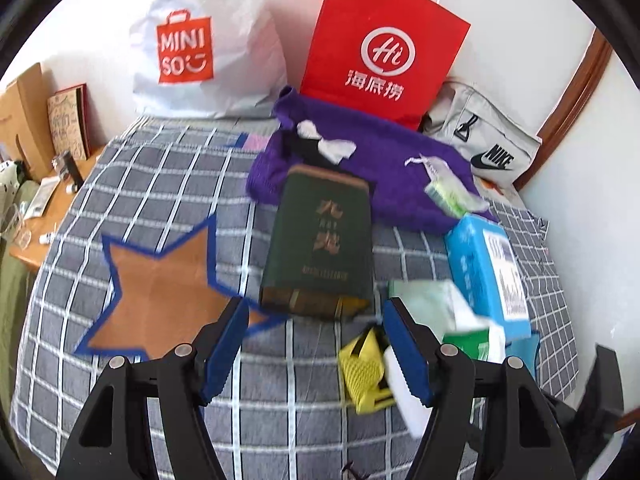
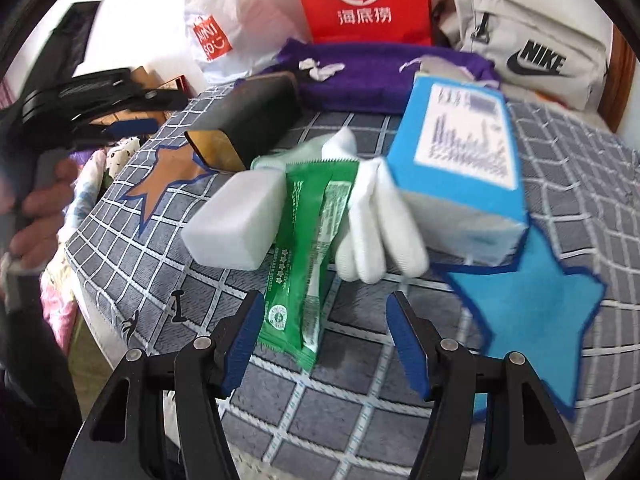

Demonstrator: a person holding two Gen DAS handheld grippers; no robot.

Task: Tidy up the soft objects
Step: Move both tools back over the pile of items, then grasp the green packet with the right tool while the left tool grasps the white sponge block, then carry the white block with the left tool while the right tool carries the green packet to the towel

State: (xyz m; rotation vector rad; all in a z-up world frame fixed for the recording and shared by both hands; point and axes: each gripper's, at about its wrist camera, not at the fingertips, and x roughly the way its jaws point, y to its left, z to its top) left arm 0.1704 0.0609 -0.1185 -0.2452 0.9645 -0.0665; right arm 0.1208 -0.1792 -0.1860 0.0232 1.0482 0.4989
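On the checked bedspread (image 1: 160, 184) lie a green tin (image 1: 320, 240), a yellow mesh item (image 1: 362, 368), a white sponge block (image 2: 236, 224), a green wrapper (image 2: 308, 256), a white glove (image 2: 380, 236) and a blue tissue pack (image 2: 460, 160). A purple knit cloth (image 1: 392, 168) lies behind them. An orange star patch (image 1: 160, 292) and a blue star patch (image 2: 532, 312) mark the bedspread. My left gripper (image 1: 316, 344) is open and empty, hovering before the tin. My right gripper (image 2: 324, 332) is open, its jaws either side of the wrapper's near end.
A white MINISO bag (image 1: 200, 48), a red paper bag (image 1: 380, 48) and a grey Nike bag (image 1: 488, 140) stand against the wall at the back. A wooden side table (image 1: 52, 200) with small items is at the left. The left gripper (image 2: 108, 120) and hand show in the right wrist view.
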